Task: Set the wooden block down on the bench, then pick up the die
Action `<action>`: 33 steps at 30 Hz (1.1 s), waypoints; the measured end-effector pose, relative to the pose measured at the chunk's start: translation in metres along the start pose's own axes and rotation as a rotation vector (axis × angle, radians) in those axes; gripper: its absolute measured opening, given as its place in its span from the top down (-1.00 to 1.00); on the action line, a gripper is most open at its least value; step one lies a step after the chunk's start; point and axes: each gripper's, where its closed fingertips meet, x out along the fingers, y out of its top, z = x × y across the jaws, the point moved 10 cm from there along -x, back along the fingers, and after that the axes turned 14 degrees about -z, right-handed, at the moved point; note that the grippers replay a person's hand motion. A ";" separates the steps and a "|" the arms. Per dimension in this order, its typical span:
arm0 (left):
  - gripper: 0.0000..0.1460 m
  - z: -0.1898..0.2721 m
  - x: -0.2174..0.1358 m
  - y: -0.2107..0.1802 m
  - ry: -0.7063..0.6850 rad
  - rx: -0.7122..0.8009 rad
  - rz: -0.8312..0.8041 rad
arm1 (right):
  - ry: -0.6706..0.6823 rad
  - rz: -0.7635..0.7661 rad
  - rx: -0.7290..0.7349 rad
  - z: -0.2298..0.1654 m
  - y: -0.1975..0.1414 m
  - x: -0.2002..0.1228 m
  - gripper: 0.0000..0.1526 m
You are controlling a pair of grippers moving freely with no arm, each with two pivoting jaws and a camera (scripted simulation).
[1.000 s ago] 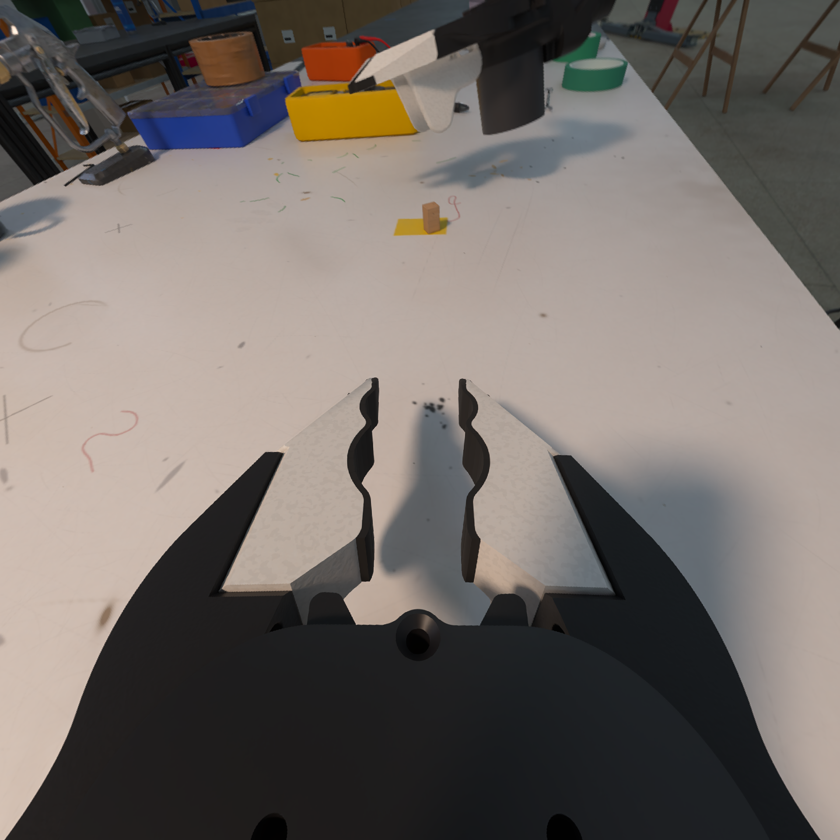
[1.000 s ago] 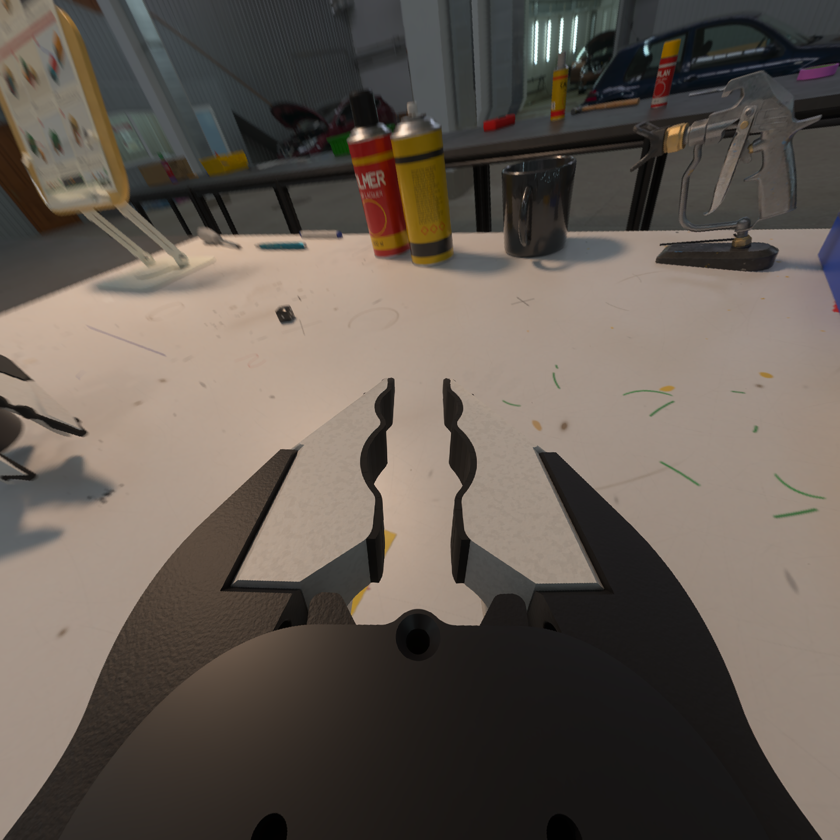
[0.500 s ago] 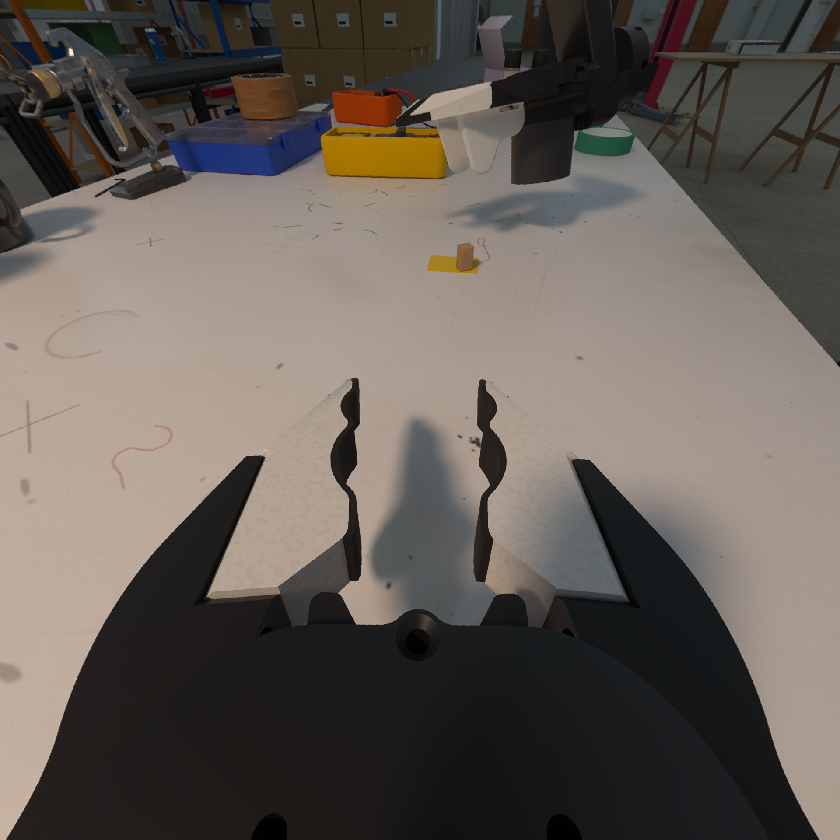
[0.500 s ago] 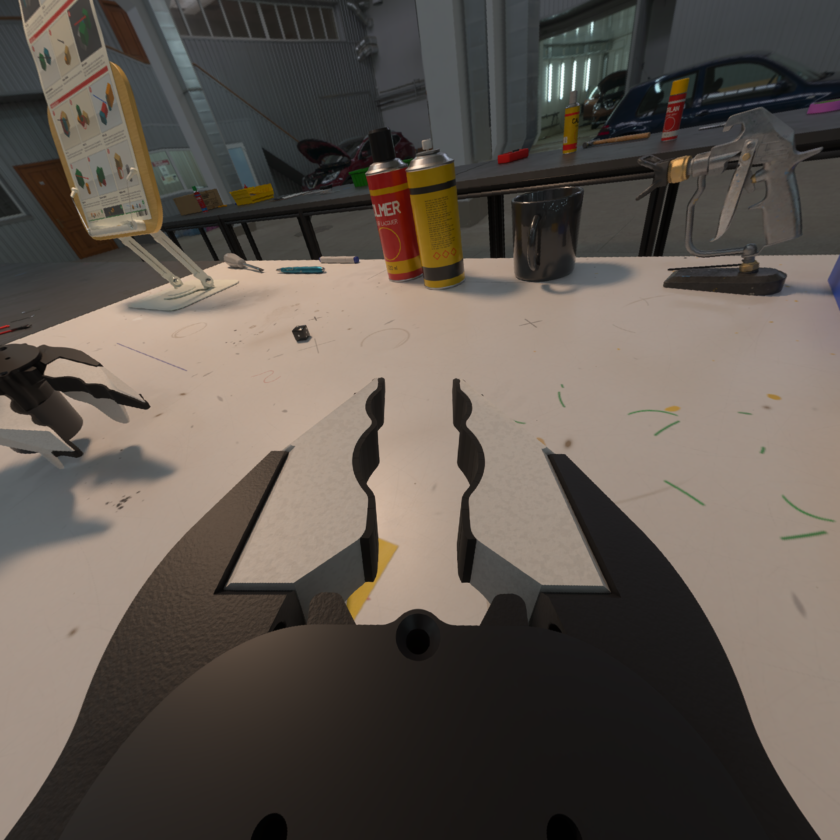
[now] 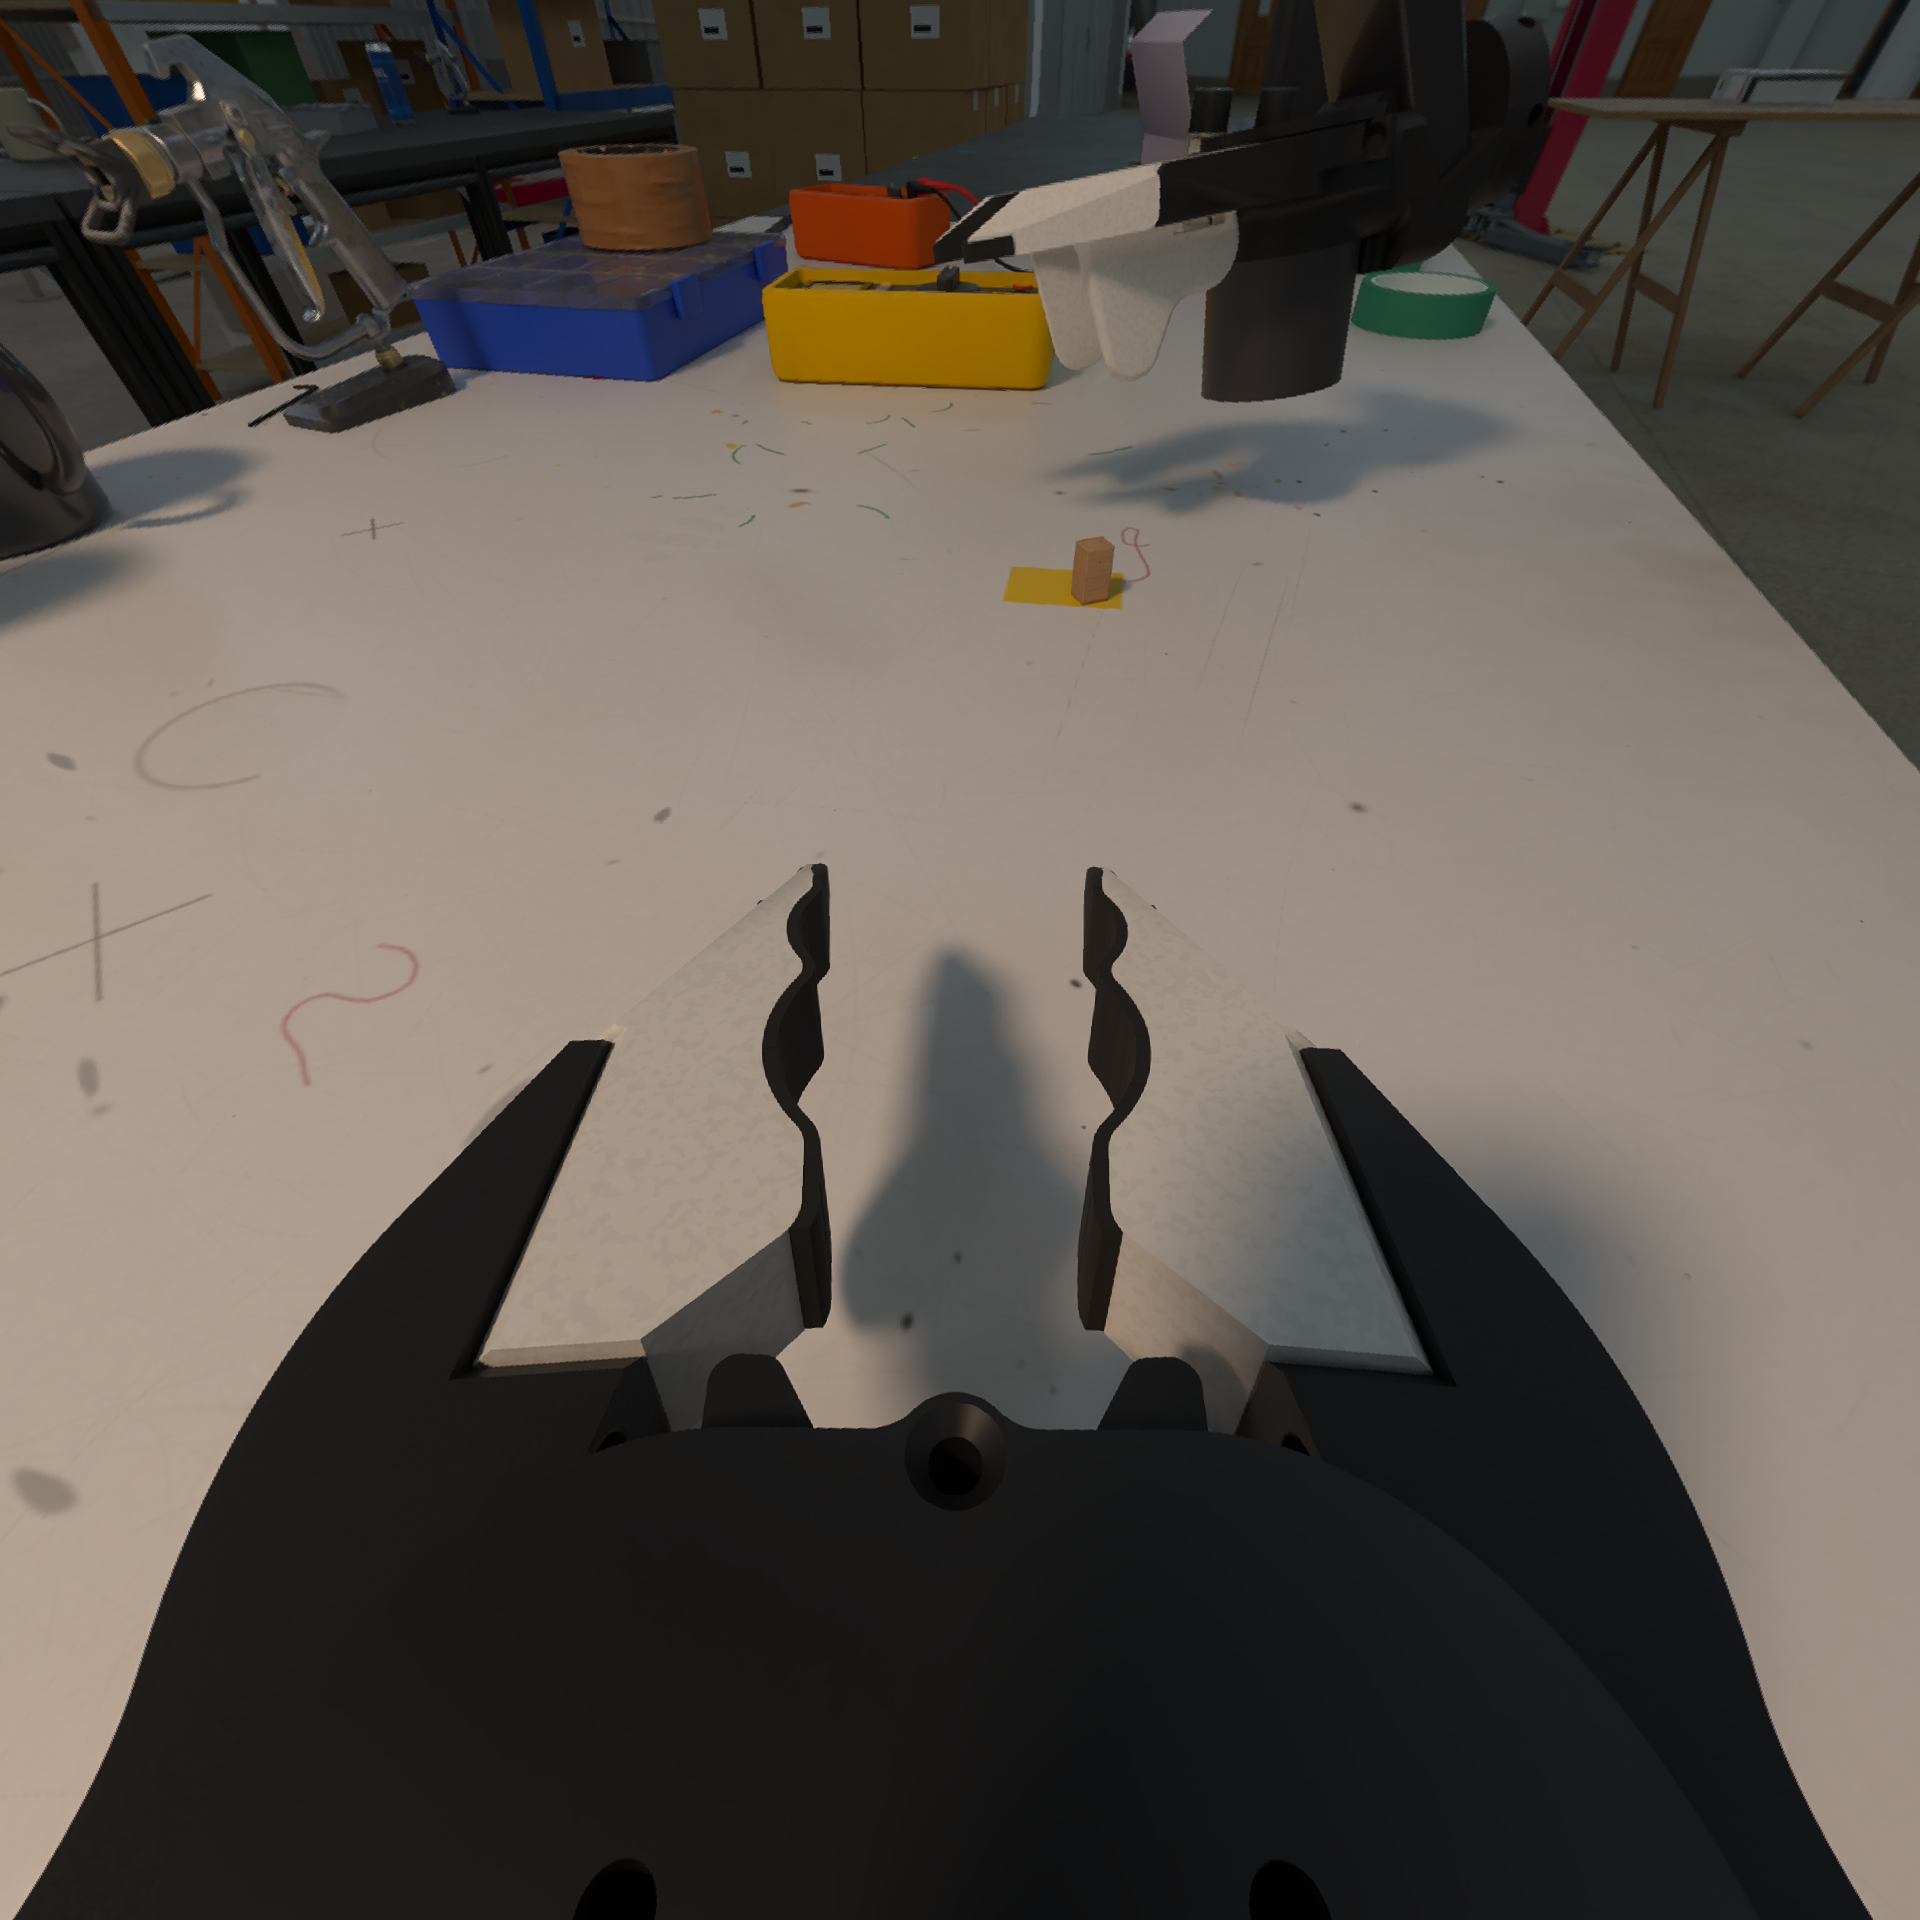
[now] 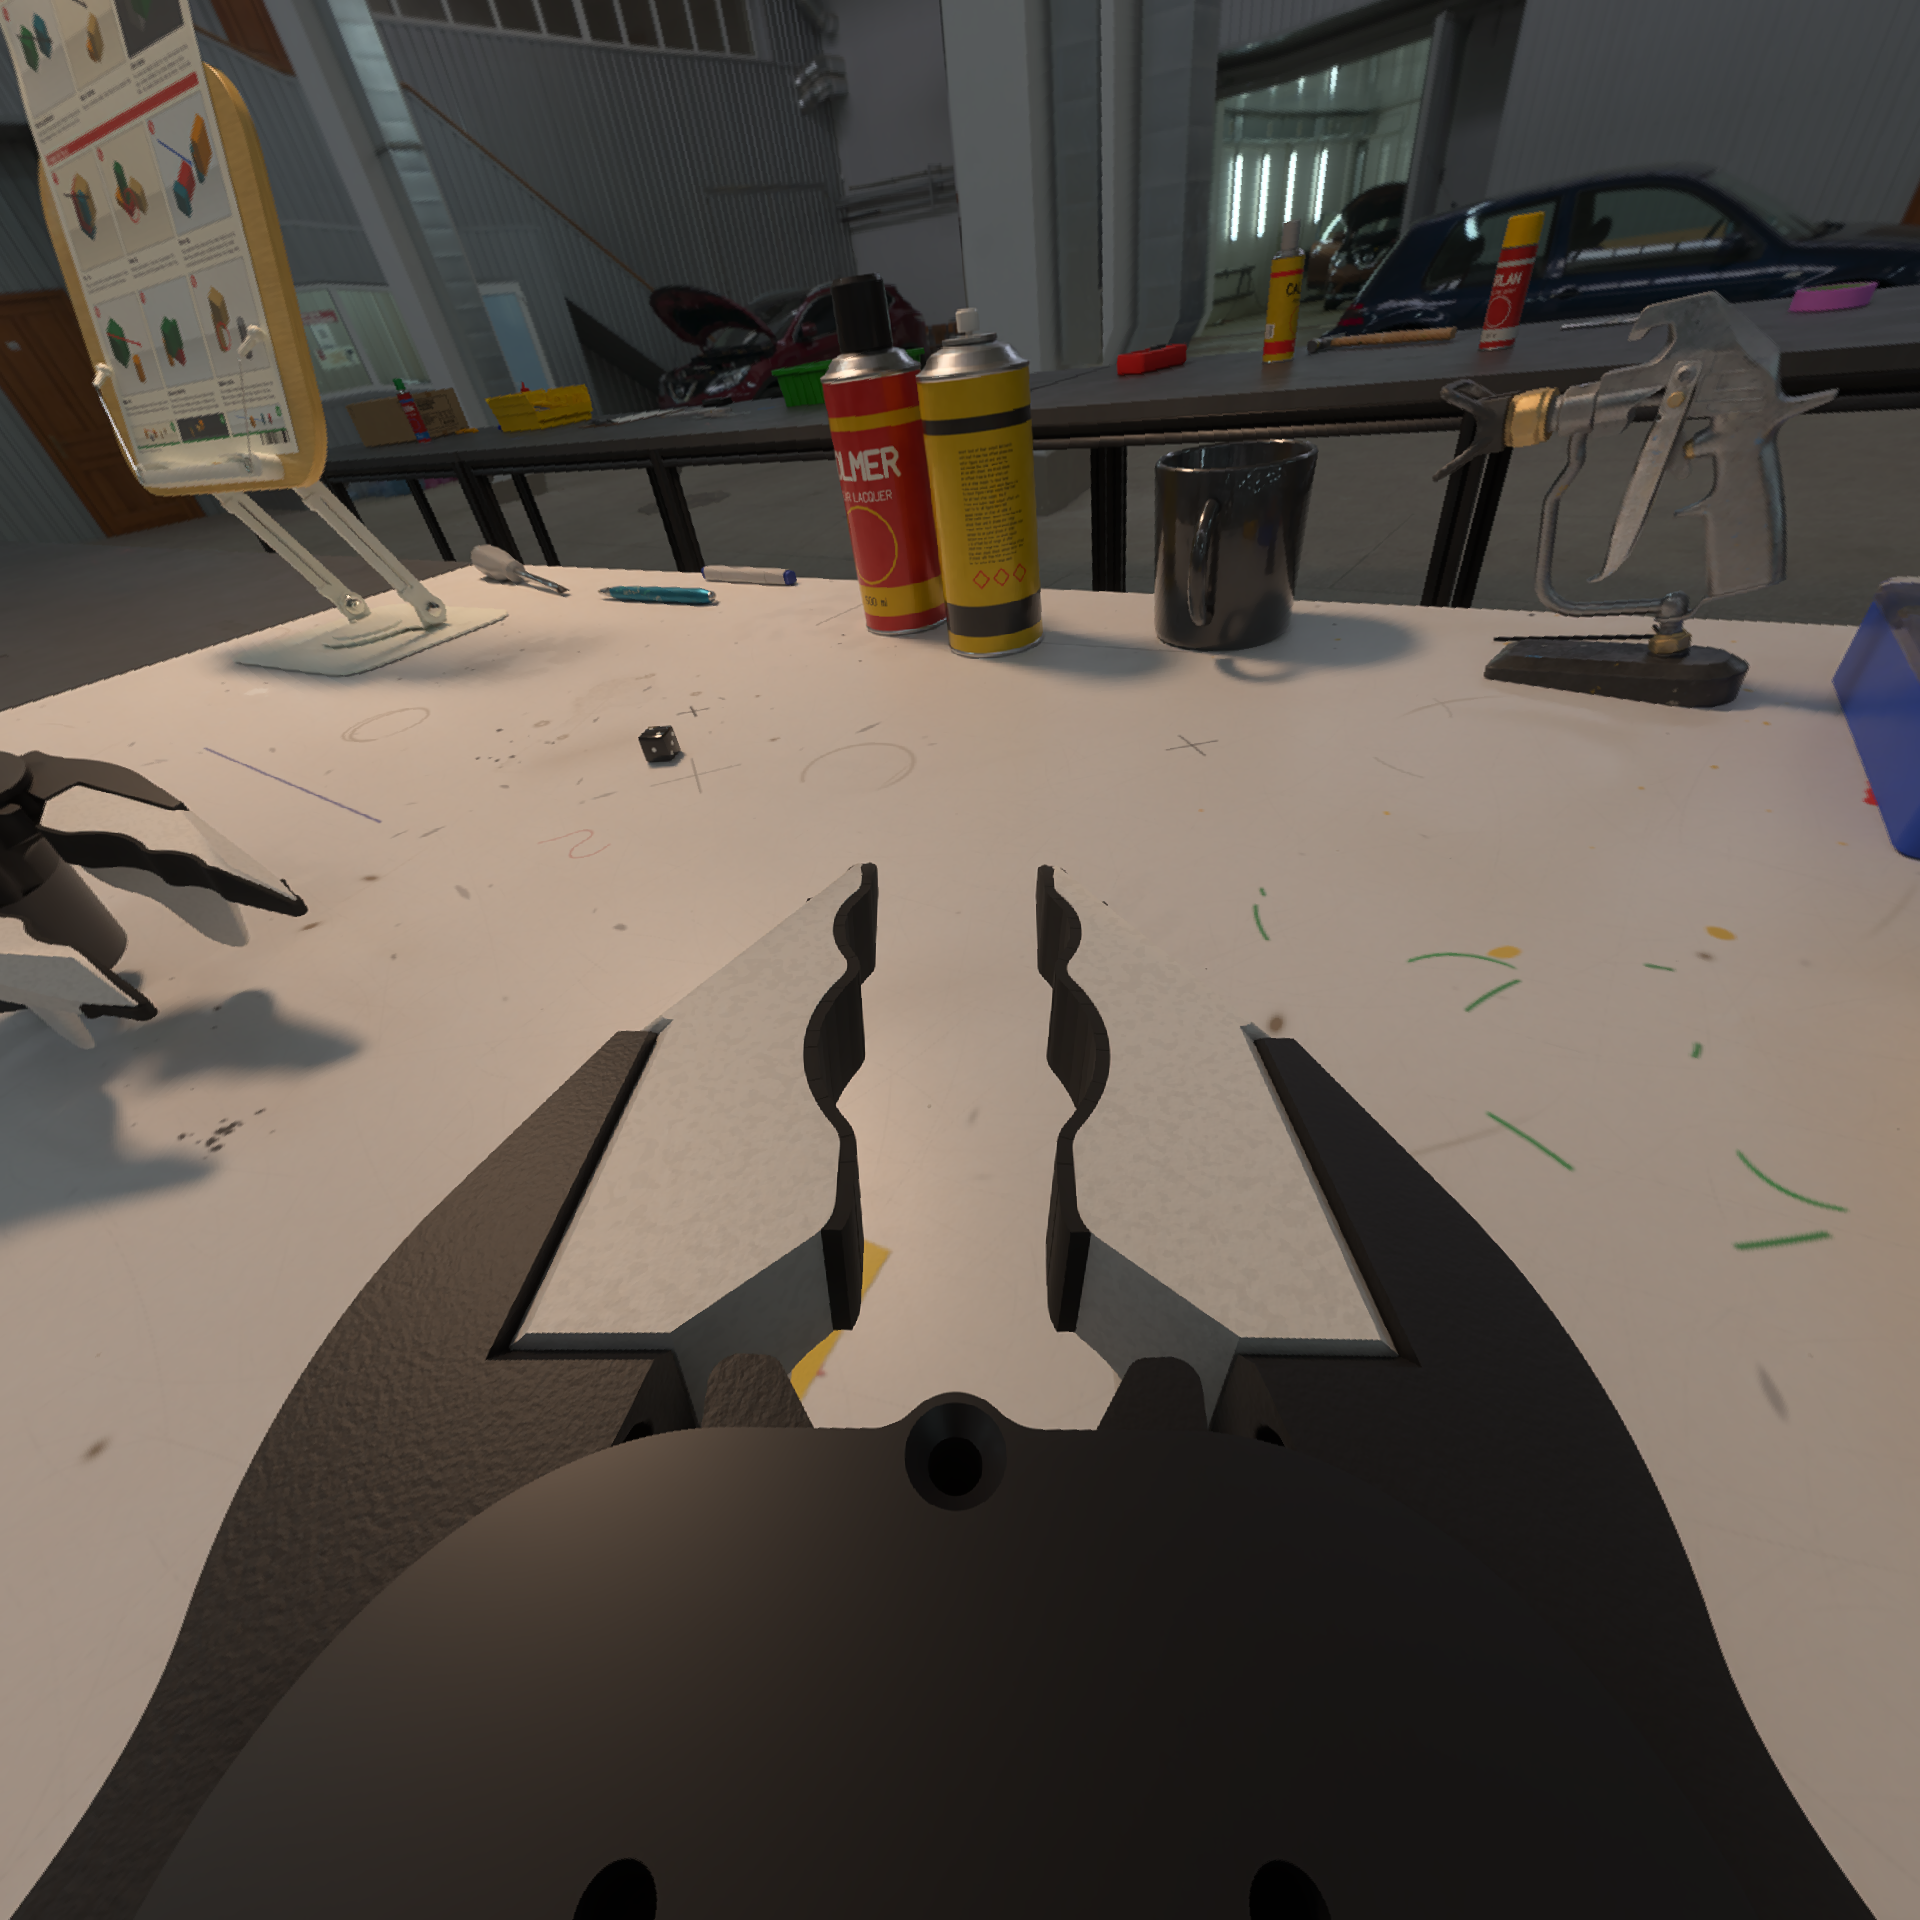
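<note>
The wooden block (image 5: pixel 1092 569) is standing upright on a yellow patch (image 5: pixel 1039 587) on the counter (image 5: pixel 1351 935), nothing touching it, so the set-down step is looking done and the die pickup is the step in hand. The left gripper (image 5: pixel 956 883) is hovering over bare counter with its jaws apart and nothing between them, well apart from the block. The right gripper (image 6: pixel 956 883) is also sitting with its jaws apart and empty, hanging above the counter just beyond the block as the left wrist view shows it.

The die (image 6: pixel 659 744), small and dark, is lying far across the counter ahead of the right gripper, near a pencilled cross, well short of the two spray cans (image 6: pixel 935 488).

Judging the next move: one gripper needs travelling to the die, lining its fingers either side and coming down low, since the die is tiny and likely skidding if nudged.

Containers:
- The yellow bin (image 5: pixel 904 332) is holding some small parts, too unclear to name.
- The orange bin (image 5: pixel 868 223) is showing red wires at its rim.
- The blue case (image 5: pixel 603 307) is closed, with a brown tape roll (image 5: pixel 634 195) on top.
- The black mug (image 6: pixel 1231 540) is hiding its inside.
</note>
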 end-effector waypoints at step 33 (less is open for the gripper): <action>0.34 0.005 0.006 0.007 -0.129 -0.026 0.032 | -0.030 -0.009 -0.041 -0.004 0.000 0.001 0.60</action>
